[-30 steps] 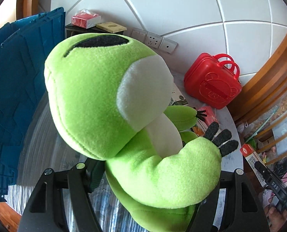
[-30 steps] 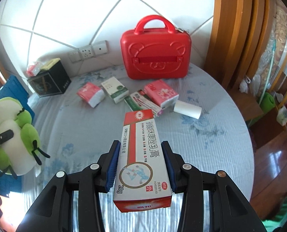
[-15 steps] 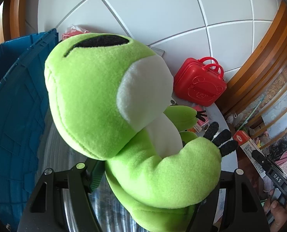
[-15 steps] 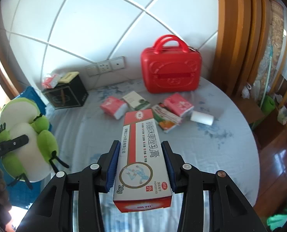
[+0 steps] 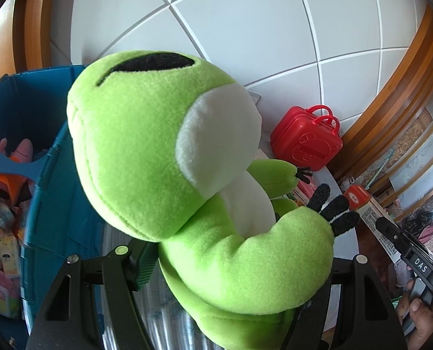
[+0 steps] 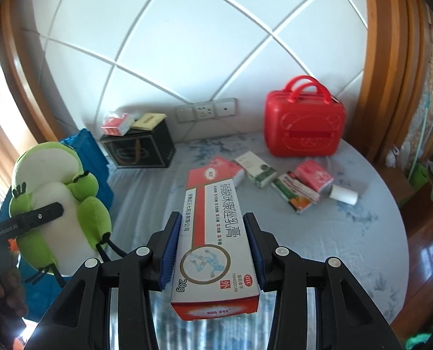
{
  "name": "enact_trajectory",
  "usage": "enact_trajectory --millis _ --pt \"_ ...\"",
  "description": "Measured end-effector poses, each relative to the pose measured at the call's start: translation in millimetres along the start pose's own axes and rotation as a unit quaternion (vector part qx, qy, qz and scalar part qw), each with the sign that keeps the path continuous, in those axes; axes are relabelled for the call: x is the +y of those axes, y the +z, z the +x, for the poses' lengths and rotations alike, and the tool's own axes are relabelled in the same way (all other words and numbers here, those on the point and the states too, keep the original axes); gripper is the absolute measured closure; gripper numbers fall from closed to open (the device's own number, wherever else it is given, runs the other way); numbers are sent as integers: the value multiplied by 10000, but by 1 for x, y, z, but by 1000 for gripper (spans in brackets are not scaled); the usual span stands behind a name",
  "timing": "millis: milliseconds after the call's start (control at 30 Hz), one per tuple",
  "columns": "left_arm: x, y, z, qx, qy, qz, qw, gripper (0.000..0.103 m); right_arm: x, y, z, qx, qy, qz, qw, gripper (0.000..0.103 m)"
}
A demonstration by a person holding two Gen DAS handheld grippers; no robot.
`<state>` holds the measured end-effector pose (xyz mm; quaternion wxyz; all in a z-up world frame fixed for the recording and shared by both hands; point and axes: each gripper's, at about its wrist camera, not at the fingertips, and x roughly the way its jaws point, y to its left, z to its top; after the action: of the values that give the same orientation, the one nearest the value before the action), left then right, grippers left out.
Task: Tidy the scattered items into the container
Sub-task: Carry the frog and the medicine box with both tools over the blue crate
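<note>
While both loads hang in the air: nothing is in the bin yet from this trip.
Frog plush [image 5: 163,157]: squeezed at the body by the left gripper [image 5: 216,265], jaws about half spread; held near the blue crate [image 5: 64,204], beside its rim.
Ointment box [image 6: 213,233]: clamped lengthwise between the right gripper [image 6: 213,250] pads, above the table [image 6: 347,233].
Risk: the plush's dangling legs could snag the crate rim; the long carton could pivot and slip.
Crate room: toys and packets already inside, so space looks limited.
Clearance: red case [image 6: 304,122] and loose packets [image 6: 312,175] lie well apart.
</note>
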<state>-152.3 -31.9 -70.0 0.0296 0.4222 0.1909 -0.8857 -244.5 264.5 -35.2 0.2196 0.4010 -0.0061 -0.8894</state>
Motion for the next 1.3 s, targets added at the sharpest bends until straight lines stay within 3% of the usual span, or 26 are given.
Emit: enact_trajectory --millis 767,1300 --pt "141 30 -71 -254 153 -323 9990 34 186 23 21 -66 558 -646 9963 62" --pt "259 34 -125 -435 575 -741 9946 34 305 23 44 -1 1065 -1162 9875 62"
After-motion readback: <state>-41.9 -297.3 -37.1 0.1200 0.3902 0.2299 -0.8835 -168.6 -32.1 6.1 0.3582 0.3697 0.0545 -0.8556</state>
